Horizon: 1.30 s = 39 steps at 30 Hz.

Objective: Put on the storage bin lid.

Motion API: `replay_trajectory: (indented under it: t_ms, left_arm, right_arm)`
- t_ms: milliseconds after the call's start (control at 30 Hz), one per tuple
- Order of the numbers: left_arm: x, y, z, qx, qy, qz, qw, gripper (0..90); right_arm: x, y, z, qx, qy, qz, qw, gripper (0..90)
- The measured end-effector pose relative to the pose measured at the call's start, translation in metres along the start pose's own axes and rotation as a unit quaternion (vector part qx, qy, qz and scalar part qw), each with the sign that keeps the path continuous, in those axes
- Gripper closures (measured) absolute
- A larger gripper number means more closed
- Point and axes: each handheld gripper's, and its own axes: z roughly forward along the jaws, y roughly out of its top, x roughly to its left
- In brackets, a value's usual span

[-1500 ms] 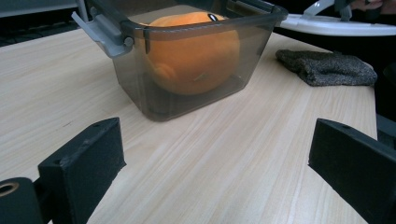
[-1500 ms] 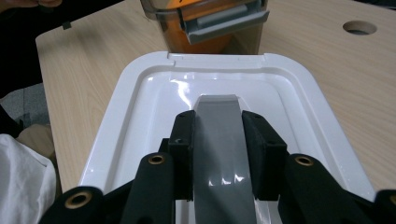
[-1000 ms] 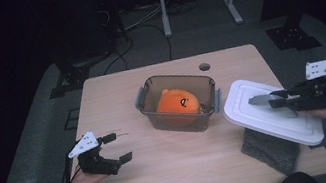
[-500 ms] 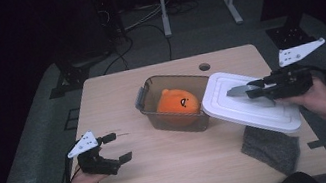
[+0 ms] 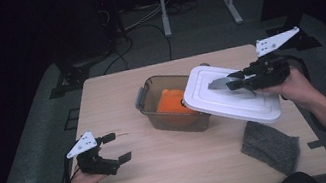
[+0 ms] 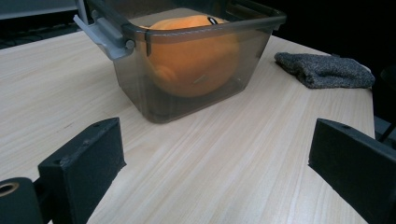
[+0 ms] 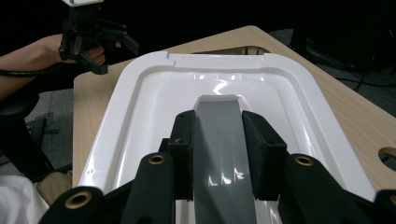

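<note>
Left gripper (image 5: 116,148) jaws wide apart, empty, near table (image 5: 117,99) front-left corner. Smoky container (image 5: 176,119) holds orange plush (image 5: 171,104). Right gripper (image 5: 234,81) clamps grey handle (image 7: 219,140) of white lid (image 5: 233,99), tilted over container's right rim, long axis left-right. Left gripper view shows grey cloth (image 6: 324,70).

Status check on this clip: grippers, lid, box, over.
Left gripper open, idle. Right gripper shut on lid handle, lid tilted over box edge. Toy inside; nothing blocking.

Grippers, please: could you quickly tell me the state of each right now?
Left gripper: open, holding nothing, above the table.
Right gripper: closed on the grey handle of the white lid, lid tilted over the box.
</note>
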Motion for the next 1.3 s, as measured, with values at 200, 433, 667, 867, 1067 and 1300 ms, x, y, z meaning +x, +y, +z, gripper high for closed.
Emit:
replay_trajectory:
  t_ms: [200, 433, 667, 867, 1067, 1300]
  left_arm:
    - [0.0, 0.0, -0.001, -0.001, 0.0, 0.003, 1.0, 2.7]
    - [0.0, 0.0, -0.001, -0.002, -0.001, 0.003, 1.0, 2.7]
    - [0.0, 0.001, -0.001, -0.001, -0.001, 0.006, 1.0, 2.7]
    - [0.001, 0.001, -0.003, -0.006, -0.001, 0.005, 1.0, 2.7]
    - [0.0, 0.001, -0.003, -0.007, -0.003, 0.002, 1.0, 2.7]
    - [0.0, 0.001, -0.003, -0.007, -0.003, 0.003, 1.0, 2.7]
  right_arm:
    - [-0.002, 0.017, 0.016, 0.004, 0.005, -0.008, 0.9999, 65.7]
    - [-0.005, 0.036, 0.039, 0.013, 0.012, -0.016, 0.9997, 65.7]
    - [-0.01, 0.049, 0.067, 0.024, 0.022, -0.02, 0.9993, 65.7]
    - [-0.013, 0.057, 0.091, 0.034, 0.03, -0.023, 0.9987, 65.7]
    - [-0.014, 0.062, 0.109, 0.039, 0.036, -0.028, 0.9982, 65.7]
    - [-0.02, 0.064, 0.126, 0.043, 0.036, -0.022, 0.9982, 65.6]
